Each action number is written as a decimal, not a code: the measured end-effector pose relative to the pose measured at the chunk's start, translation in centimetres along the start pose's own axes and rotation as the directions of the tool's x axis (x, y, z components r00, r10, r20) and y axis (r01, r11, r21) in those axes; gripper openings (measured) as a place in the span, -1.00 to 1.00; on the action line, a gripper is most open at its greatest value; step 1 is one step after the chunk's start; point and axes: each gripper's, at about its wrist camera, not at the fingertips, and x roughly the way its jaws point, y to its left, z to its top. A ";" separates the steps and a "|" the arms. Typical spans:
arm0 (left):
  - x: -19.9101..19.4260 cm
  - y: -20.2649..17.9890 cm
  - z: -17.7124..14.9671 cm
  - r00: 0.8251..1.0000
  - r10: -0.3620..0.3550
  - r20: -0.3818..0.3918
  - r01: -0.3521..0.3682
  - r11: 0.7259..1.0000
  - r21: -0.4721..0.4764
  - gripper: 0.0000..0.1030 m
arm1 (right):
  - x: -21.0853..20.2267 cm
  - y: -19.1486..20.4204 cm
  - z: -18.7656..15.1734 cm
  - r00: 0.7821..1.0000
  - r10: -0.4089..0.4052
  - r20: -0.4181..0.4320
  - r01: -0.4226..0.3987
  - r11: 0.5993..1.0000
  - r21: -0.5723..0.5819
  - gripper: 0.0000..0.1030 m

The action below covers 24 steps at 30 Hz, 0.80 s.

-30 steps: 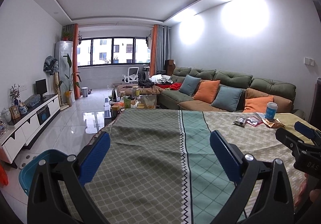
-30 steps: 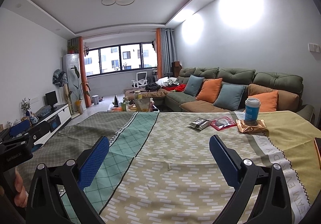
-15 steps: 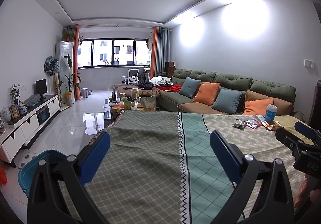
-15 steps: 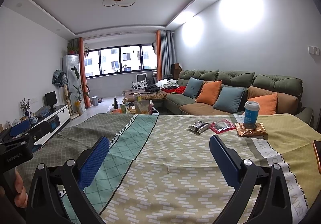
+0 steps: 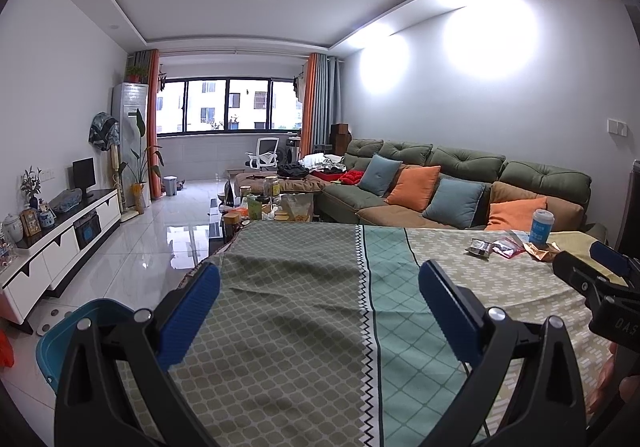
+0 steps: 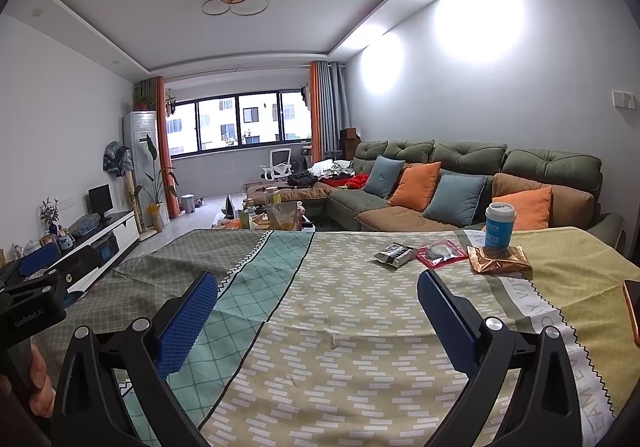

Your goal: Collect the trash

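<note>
Left wrist view: left gripper [image 5: 319, 289] spread wide, nothing between its blue pads — over the patterned tablecloth [image 5: 288, 327].
Trash: blue cup [image 5: 541, 221] at the table's far right; gold wrapper [image 5: 541, 251] under and in front of it, red packet [image 5: 507, 247] and dark packet [image 5: 481, 248] to the cup's left.
Bin: teal tub [image 5: 60, 343] on the floor, well left of the cup (partly hidden by the gripper).
Right wrist view: right gripper [image 6: 318, 289] also wide open, empty.
Trash: cup [image 6: 499, 226] stands on the gold wrapper [image 6: 500, 265]; red packet [image 6: 440, 253], then dark packet [image 6: 394, 255], left of the cup — all lying ahead of the fingers, untouched.
</note>
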 end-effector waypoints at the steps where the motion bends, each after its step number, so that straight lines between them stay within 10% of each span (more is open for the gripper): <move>1: 0.0 0.0 0.0 1.000 0.001 0.000 -0.001 1.000 0.000 0.94 | 0.0 0.0 0.0 1.000 0.000 0.000 0.000 1.000 0.000 0.93; 24: 0.0 0.0 0.1 1.000 0.011 0.000 -0.011 1.000 0.004 0.93 | -0.2 0.1 0.2 1.000 -0.002 0.005 0.002 1.000 0.003 0.93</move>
